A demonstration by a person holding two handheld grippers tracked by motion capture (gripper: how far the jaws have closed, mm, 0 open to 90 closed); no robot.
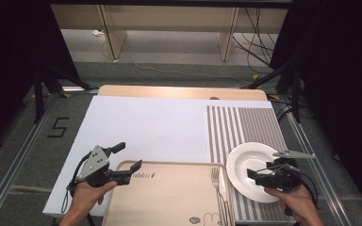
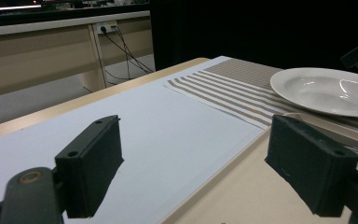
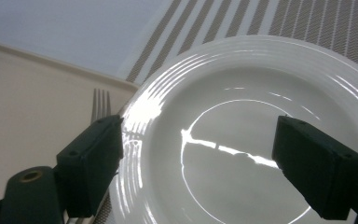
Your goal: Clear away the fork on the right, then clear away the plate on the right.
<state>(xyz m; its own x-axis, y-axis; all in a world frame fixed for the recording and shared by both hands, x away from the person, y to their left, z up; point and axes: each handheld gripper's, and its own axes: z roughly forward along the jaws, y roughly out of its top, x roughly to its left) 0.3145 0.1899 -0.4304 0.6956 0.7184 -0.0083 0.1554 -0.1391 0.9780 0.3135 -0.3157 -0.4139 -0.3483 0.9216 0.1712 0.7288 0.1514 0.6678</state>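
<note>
Just one fork (image 1: 217, 182) lies in the tray (image 1: 169, 197); plate (image 1: 252, 165) empty.

Left hand (image 1: 87, 195) enters from the bottom edge of the high view, wrapped around the rear of the left gripper (image 1: 126, 160). That gripper points forward and to the right, grey three-cornered plate on top, cable looping down beside the wrist. Jaws stand wide apart, nothing between them.

Right hand (image 1: 296, 200) enters at lower right, gripping the right gripper (image 1: 255, 176) from behind. This gripper points left, tilted down. Jaws spread wide, nothing clamped. Both forearms low, hands well apart.
</note>
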